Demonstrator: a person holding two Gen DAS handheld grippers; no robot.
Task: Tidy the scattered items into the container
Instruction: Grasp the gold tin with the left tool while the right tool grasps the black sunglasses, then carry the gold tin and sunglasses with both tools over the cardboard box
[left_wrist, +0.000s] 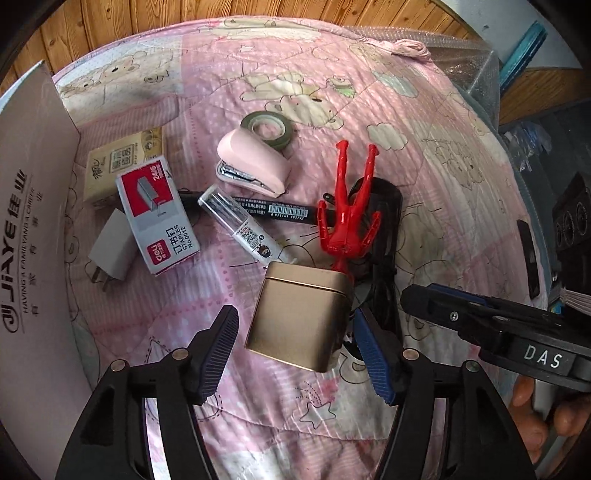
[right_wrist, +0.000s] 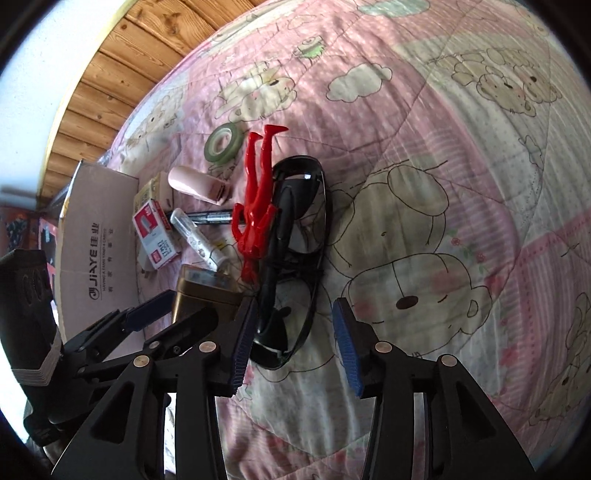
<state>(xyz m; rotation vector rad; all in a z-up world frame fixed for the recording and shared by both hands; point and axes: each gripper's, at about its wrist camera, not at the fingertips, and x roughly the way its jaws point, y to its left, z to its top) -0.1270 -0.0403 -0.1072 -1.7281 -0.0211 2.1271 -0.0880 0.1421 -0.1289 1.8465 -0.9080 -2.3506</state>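
Both claws are spread open and hold nothing. Left claw (left_wrist: 295, 350) straddles the gold tin (left_wrist: 301, 321) on the pink quilt (left_wrist: 424, 110); whether its pads touch the tin is unclear. Right claw (right_wrist: 293, 345) hovers over the dark glasses (right_wrist: 295, 258), partly covered by the red figure (right_wrist: 256, 206). Only one printed wall of the cardboard box (left_wrist: 33, 236) shows at the far left edge.
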